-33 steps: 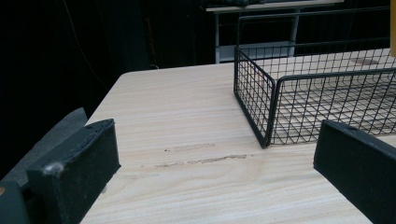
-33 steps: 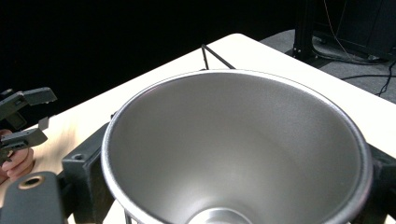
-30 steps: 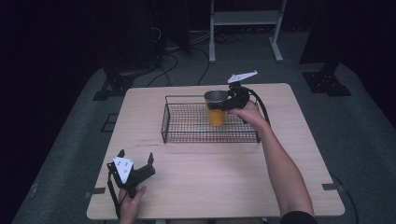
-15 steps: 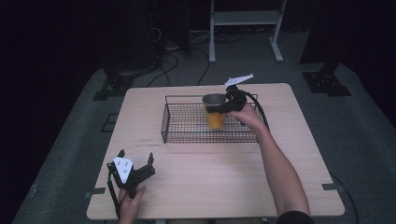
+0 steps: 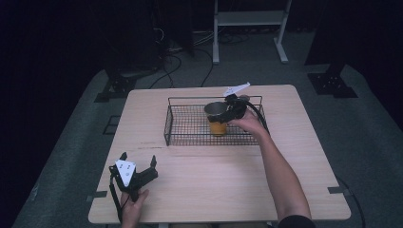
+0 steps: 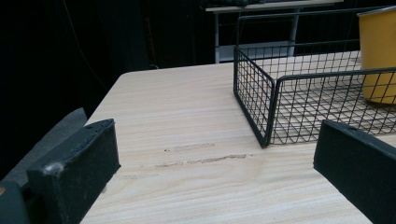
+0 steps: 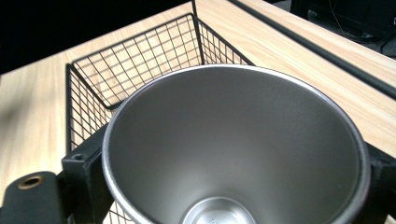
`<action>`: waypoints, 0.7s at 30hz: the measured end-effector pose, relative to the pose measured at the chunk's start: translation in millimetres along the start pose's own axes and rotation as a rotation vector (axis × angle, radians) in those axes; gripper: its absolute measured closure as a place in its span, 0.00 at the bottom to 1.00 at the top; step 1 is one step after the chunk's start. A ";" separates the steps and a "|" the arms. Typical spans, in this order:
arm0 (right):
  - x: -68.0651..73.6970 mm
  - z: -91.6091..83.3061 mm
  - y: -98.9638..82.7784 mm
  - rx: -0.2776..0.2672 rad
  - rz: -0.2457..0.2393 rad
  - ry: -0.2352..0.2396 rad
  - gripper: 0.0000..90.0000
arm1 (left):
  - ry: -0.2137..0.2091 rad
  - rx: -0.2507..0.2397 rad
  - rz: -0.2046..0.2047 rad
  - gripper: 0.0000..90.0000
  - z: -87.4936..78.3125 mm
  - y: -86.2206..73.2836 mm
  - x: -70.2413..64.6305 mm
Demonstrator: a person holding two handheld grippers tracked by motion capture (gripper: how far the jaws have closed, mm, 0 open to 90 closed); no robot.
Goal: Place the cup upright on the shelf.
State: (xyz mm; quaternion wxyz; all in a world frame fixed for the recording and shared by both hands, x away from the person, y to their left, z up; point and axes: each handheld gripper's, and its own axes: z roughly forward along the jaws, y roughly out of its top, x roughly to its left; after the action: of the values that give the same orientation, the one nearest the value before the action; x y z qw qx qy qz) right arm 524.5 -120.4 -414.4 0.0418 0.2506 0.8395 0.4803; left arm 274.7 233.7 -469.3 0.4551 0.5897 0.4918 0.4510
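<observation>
A yellow cup (image 5: 218, 126) with a bare metal inside stands upright in the right half of the black wire basket (image 5: 167, 127). My right gripper (image 5: 232, 112) is shut on the cup's rim, one jaw on each side. In the right gripper view the cup (image 7: 233, 135) opens toward me between the jaws of that gripper (image 7: 233, 179), with the basket (image 7: 140, 60) beyond. The cup's base is at the mesh floor; I cannot tell whether it touches. My left gripper (image 5: 138, 158) rests open at the table's front left, holding nothing. Its view looks past its jaws (image 6: 215, 158) to the basket (image 6: 261, 107) and the cup (image 6: 379, 65).
The basket sits at the back middle of the wooden table (image 5: 214, 185). A faint scuff mark (image 6: 201, 160) runs across the wood in front of the basket's left corner. A white metal stand (image 5: 247, 19) and cables are on the floor behind the table.
My right gripper has carried the cup slightly down and to the left, deeper into the basket. The left gripper has stayed put.
</observation>
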 end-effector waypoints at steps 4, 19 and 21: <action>0.2 2.2 -1.9 -0.006 -0.009 -0.001 0.11 | -0.001 0.000 0.001 0.00 -0.1 0.0 0.0; 2.7 0.2 -1.2 0.022 -0.060 -0.033 0.08 | 0.000 0.002 0.002 0.00 0.0 0.0 -0.1; 3.5 0.9 -1.4 0.033 -0.067 -0.037 0.06 | 0.000 0.002 0.002 0.00 0.0 0.0 -0.2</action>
State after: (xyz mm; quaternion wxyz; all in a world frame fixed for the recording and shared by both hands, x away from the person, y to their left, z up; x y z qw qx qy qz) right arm 521.2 -118.6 -415.4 0.0693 0.2317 0.8543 0.4600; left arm 274.6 233.5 -469.3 0.4542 0.5905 0.4915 0.4510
